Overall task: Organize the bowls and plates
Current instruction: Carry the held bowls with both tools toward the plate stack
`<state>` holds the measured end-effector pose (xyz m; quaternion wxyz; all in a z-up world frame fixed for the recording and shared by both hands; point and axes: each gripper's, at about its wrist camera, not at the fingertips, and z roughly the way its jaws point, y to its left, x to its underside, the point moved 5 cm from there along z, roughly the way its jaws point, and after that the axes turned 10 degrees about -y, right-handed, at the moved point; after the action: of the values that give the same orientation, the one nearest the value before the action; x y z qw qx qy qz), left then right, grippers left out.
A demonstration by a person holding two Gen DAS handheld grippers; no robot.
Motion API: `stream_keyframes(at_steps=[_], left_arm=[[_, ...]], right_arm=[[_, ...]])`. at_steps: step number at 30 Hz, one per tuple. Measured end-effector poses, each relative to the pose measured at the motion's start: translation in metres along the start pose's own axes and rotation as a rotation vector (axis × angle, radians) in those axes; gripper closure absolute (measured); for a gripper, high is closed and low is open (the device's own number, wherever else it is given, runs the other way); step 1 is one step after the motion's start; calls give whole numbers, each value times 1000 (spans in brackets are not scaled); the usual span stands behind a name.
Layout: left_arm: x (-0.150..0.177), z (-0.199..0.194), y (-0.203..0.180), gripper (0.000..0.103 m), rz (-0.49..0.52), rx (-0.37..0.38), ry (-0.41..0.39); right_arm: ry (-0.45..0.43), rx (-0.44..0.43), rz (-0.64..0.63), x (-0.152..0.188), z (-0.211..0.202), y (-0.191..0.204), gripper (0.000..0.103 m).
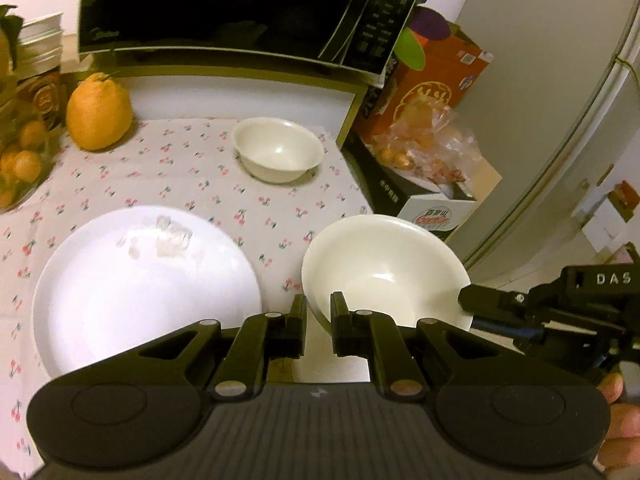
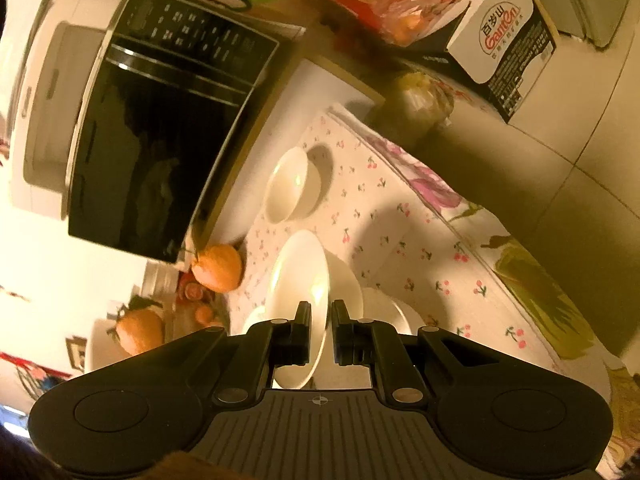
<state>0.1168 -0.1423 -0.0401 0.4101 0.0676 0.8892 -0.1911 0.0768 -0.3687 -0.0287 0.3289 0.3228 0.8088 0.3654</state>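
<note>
A white plate [image 1: 148,284] lies at the near left of the cherry-print cloth. A cream bowl [image 1: 380,268] hangs tilted above the cloth's right edge, held at its rim by my right gripper [image 1: 466,300], which comes in from the right. In the right wrist view my right gripper [image 2: 320,312] is shut on that bowl's rim [image 2: 300,280]. A second cream bowl [image 1: 278,154] stands further back; it also shows in the right wrist view [image 2: 286,186]. My left gripper [image 1: 319,304] hovers between plate and held bowl, jaws a little apart, holding nothing.
A black microwave [image 1: 224,8] stands at the back. A large orange citrus [image 1: 98,112] and a bag of small oranges [image 1: 20,164] sit at the left. Cardboard boxes [image 1: 432,80] and a plastic bag stand right of the table. A fridge door [image 1: 560,120] is at the far right.
</note>
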Motion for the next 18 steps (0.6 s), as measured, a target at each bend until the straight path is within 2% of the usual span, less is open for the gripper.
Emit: stream_keyframes(at_steps=[6, 11, 18], left_arm=[[15, -10, -2, 91, -3, -40, -4], [20, -12, -9, 91, 43, -72, -14], [30, -10, -9, 91, 46, -99, 9]], right_arm=[[29, 26, -45, 6, -3, 2, 92], [44, 70, -96, 11, -2, 2, 91], [63, 100, -122, 15, 4, -1, 91]])
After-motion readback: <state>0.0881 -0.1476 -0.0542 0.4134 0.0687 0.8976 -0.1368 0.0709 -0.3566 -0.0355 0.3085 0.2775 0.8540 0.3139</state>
